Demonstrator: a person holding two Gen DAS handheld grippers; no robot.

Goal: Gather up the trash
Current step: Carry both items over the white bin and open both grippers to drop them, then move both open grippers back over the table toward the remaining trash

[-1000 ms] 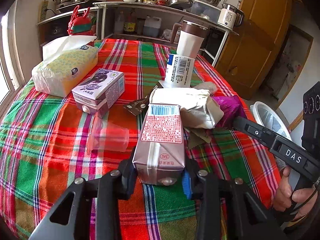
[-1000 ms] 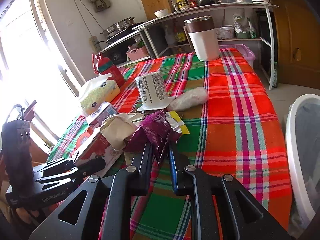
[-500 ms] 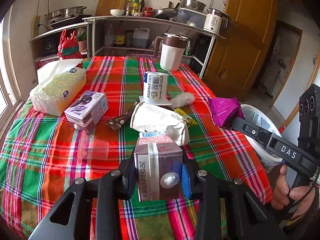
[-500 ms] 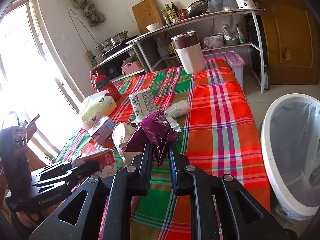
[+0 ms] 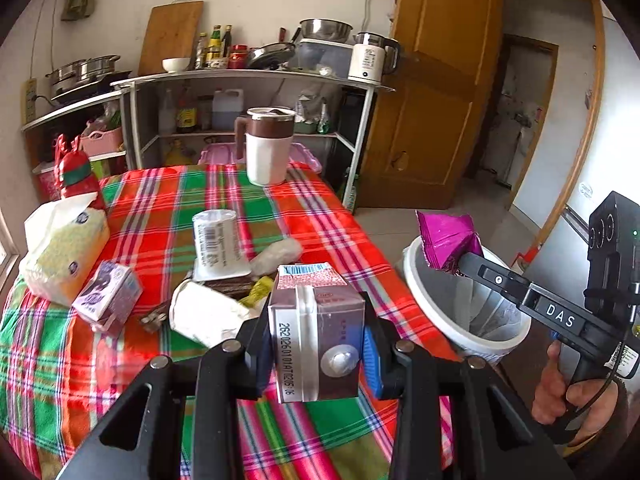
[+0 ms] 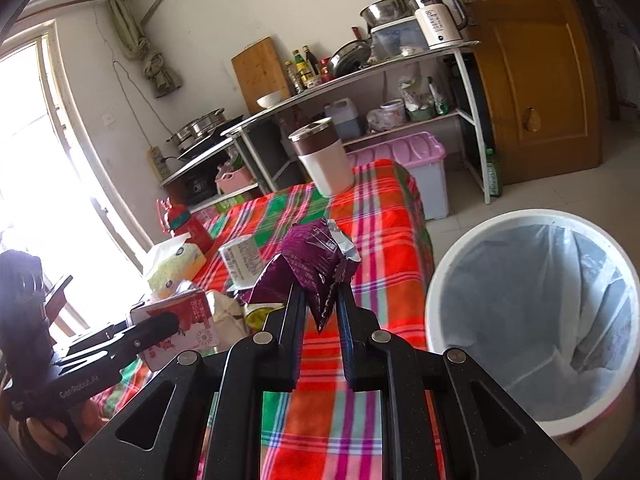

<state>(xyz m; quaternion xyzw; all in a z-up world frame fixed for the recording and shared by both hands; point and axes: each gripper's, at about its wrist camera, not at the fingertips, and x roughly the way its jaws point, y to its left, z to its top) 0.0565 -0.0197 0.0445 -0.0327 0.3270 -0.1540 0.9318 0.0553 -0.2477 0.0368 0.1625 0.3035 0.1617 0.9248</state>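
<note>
So the biggest thing here is the table [image 5: 320, 216] with that loud red-and-green plaid cloth, pushed up near a window, with metal kitchen shelves [image 5: 248, 80] past its far edge and a wooden door [image 5: 436, 92] off to the right. Past the table's right edge, down on the floor, sits a white bin [image 6: 532, 320] with a clear liner, empty as far as I can see.

Both hands are loaded, which makes sense if you want one trip to the bin instead of two. The left gripper [image 5: 316, 352] is clamped on a milk carton [image 5: 316, 332], pinched across its narrow sides with the cap end toward the camera, held up above the table's near edge. The right gripper [image 6: 320, 308] has its jaws nearly together on a purple snack wrapper [image 6: 312, 264], gripped by the lower crumpled corner so the rest sticks up. From the left view the wrapper looks to be about over the bin's rim, so my guess is it's close to being dropped, carton after.

Plenty left on the cloth: a tissue pack [image 5: 64, 256] near the left edge, a small purple carton [image 5: 108, 300] beside it, a crumpled white bag [image 5: 208, 316] and an upturned yogurt cup [image 5: 218, 244] in the middle. A lidded mug [image 5: 266, 144] stands at the far edge, probably not trash.
</note>
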